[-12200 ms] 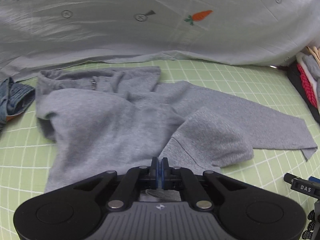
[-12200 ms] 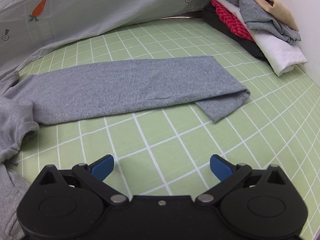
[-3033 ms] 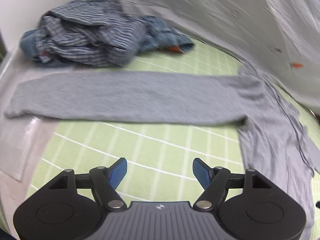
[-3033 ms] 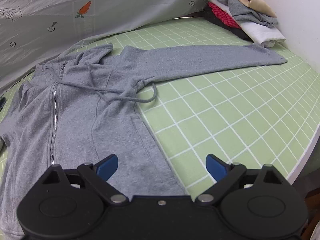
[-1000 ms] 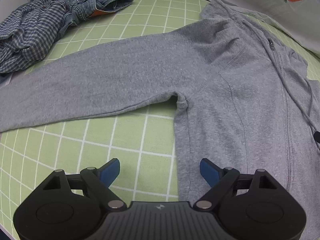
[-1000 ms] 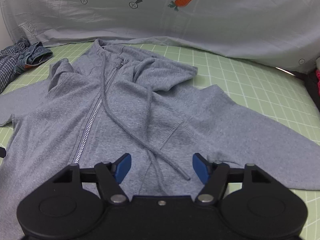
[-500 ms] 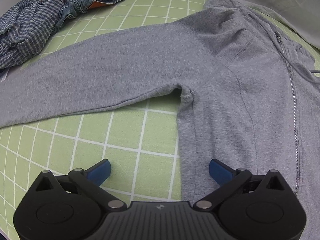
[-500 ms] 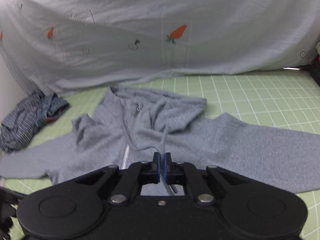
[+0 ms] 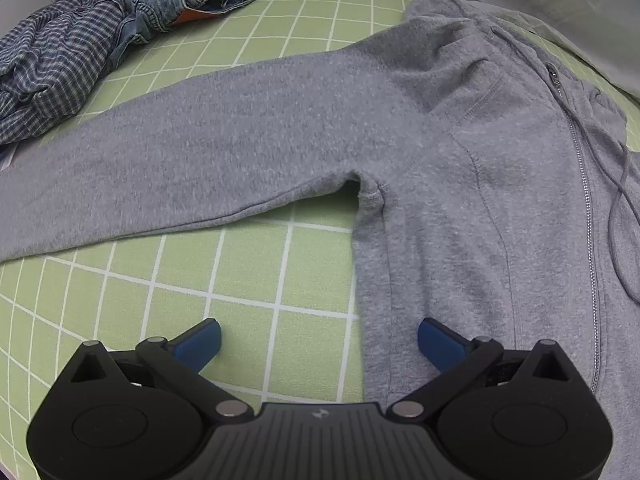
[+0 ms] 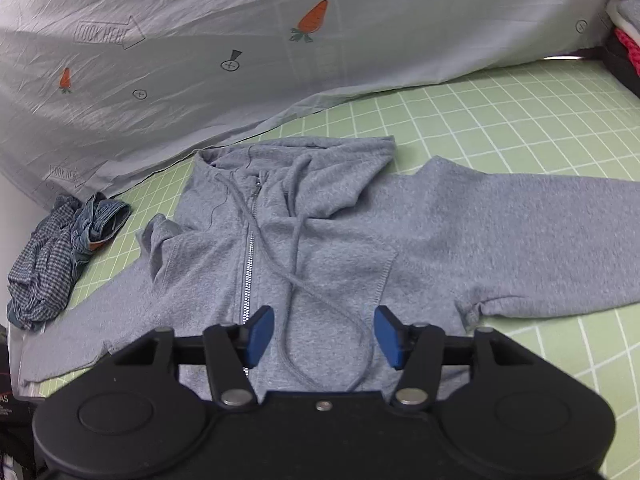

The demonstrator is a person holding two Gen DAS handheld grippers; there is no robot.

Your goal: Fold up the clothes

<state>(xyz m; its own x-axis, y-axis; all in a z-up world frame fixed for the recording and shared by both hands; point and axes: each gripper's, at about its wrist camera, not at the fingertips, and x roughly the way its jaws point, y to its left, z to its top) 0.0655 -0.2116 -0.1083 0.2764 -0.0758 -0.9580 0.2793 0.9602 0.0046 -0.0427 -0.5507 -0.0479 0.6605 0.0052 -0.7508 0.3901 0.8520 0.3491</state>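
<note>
grey hoodie [image 10: 320, 240] spread face up on the green gridded table [image 9: 248, 280], zipped shut, both sleeves stretched straight out to the sides, hood bunched near the far edge by the carrot-print sheet [image 10: 240, 40]. not yet folded at all, judging from the flat layout.

left hand-held gripper [image 9: 318, 338] spread wide, holding nothing, straddling the hoodie's side hem just below the armpit [image 9: 370, 196]: one blue pad over bare table, the other over grey fabric. right hand-held gripper [image 10: 324, 334] also spread, holding nothing, poised over the chest with the drawstrings [image 10: 296, 264] running between its pads and the zipper [image 10: 248, 256] just beside the left pad.

risks from here, as a guess:
- closing the left one as placed could pinch only the top layer at the hem, so the back layer drags and the fold comes out skewed.
- closing the right one here could catch a drawstring instead of cloth; pulling then cinches the hood and wrinkles the chest rather than lifting it.
- loose cords could end up trapped in a fold and make a lump.
- folding the left sleeve [image 9: 160, 152] in could brush the plaid shirt and jeans [image 9: 100, 32] heaped near its far part, dragging them along.
- thick fleece tends to spring open, so a fold without a firm press may not stay.
- right sleeve [image 10: 540, 248] runs out of view, cuff unseen, so any snag there can't be judged.
</note>
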